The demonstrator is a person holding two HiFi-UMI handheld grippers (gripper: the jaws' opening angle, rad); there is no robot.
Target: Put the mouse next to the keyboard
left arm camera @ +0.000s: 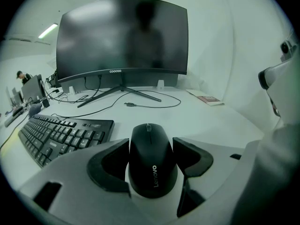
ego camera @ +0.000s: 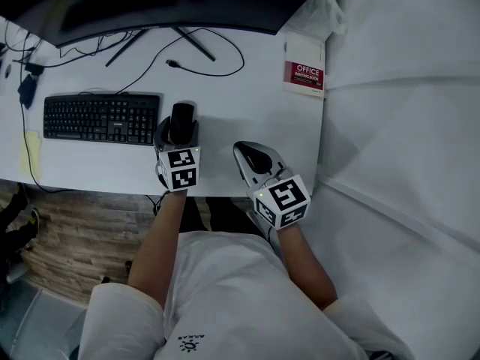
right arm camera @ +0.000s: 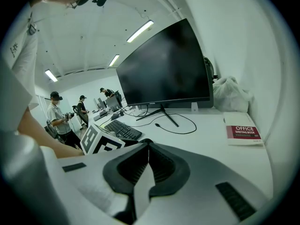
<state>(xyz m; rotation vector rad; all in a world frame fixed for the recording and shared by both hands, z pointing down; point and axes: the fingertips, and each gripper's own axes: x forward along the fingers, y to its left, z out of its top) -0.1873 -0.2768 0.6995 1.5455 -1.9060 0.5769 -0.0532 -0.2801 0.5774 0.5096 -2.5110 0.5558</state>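
Mouse [left arm camera: 152, 161] | clamped in left tool [left arm camera: 151, 150] | just beside keyboard [left arm camera: 61, 135]

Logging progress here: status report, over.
Left claw shut on mouse, close beside keyboard. Right claw shut, empty. Nothing in the way.

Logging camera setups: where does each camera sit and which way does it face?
Head view: on the head, looking down at white desk, arms, left gripper, right gripper.
Left gripper view: on it, faces curved black monitor; jaws grip black mouse.
Right gripper view: on it, faces monitor; jaws shut, empty.
All share black keyboard.
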